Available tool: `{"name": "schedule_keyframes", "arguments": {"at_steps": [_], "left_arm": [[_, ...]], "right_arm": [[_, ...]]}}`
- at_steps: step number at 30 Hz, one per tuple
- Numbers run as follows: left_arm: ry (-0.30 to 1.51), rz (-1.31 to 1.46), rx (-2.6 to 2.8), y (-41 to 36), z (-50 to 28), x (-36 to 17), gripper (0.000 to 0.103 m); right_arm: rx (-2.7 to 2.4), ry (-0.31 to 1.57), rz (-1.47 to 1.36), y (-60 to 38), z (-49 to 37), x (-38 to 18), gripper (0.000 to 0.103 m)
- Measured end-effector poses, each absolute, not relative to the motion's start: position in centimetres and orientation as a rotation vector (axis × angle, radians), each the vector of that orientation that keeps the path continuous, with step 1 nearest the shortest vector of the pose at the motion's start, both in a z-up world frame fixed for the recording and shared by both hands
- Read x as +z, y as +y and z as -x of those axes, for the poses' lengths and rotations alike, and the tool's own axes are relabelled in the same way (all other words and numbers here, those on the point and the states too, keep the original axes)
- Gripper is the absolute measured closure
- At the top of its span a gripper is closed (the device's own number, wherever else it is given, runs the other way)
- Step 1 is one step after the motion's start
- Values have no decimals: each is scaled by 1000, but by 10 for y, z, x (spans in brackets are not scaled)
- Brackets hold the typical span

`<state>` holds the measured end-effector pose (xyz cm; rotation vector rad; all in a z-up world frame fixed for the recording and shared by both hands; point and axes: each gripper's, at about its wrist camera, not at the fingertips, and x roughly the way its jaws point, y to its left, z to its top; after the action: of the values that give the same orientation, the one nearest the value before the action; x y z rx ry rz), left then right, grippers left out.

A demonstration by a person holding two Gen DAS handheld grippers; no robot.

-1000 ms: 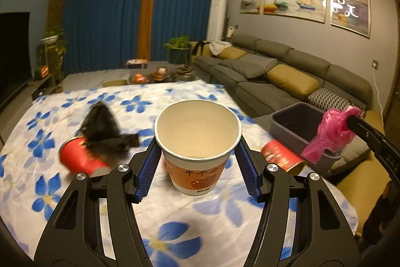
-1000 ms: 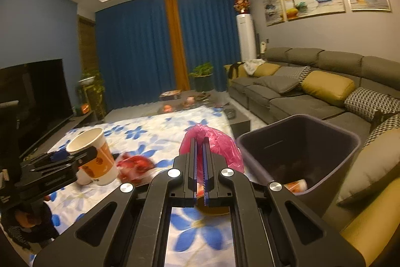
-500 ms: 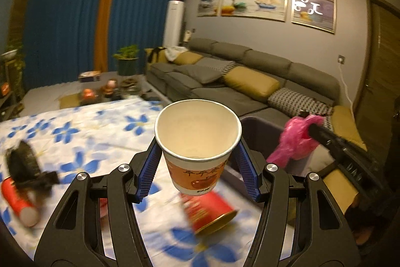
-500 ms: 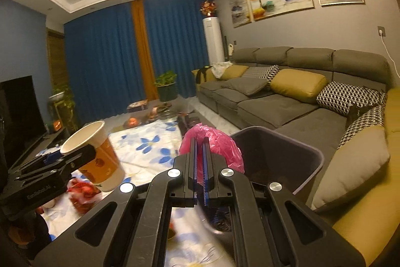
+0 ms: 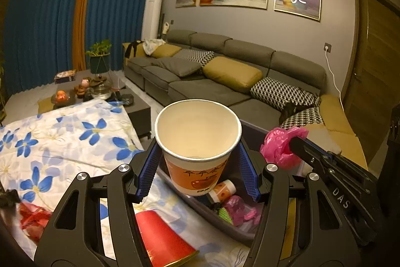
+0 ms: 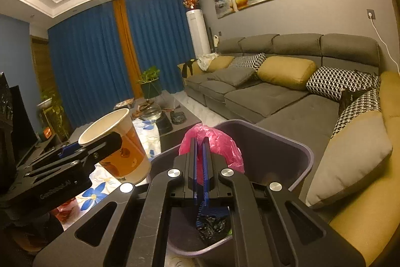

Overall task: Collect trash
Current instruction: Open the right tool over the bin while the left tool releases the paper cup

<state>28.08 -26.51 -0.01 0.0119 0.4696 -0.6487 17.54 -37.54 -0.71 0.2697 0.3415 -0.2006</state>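
Observation:
My left gripper [image 5: 197, 164] is shut on an upright white and orange paper cup [image 5: 197, 142] and holds it above the near rim of a dark purple bin [image 5: 220, 219]. My right gripper [image 6: 199, 149] is shut on a crumpled pink plastic bag [image 6: 220, 144] and holds it above the bin [image 6: 282, 149]. The bag also shows in the left wrist view [image 5: 280, 144], to the right of the cup. The cup also shows in the right wrist view [image 6: 125, 144], left of the bin. The bin holds a small bottle [image 5: 222, 189], pink scraps and dark trash.
A table with a blue-flowered cloth [image 5: 62, 139] lies left of the bin. On it lie a red cup on its side [image 5: 162, 242] and a red wrapper [image 5: 32, 219]. A grey sofa with cushions [image 5: 225, 76] stands behind the bin. A low coffee table [image 5: 82, 89] stands further back.
Both grippers have swung right, from over the table to over the bin. The cup and the pink bag stay gripped and now hang above the bin's opening.

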Motion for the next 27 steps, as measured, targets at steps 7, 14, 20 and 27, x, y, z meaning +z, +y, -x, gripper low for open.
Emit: {"name": "schedule_keyframes", "arguments": {"at_steps": [7,14,20,27], "left_arm": [[503,-24,-675,-283,-289,-8,45],[532,-40,-682,-294,-294,-17,45],[555,-50,-682,-302,-298,-25,44],[591,-60,-681,-310,-301,-36,43]], "right_arm": [[-205,364,-288,-381,-180,-15,98],[-200,389,-307,-384,-182,-21,98],[-200,395,-326,-389,-181,-19,96],[-226,402,-340,-396,-176,-24,70]]}}
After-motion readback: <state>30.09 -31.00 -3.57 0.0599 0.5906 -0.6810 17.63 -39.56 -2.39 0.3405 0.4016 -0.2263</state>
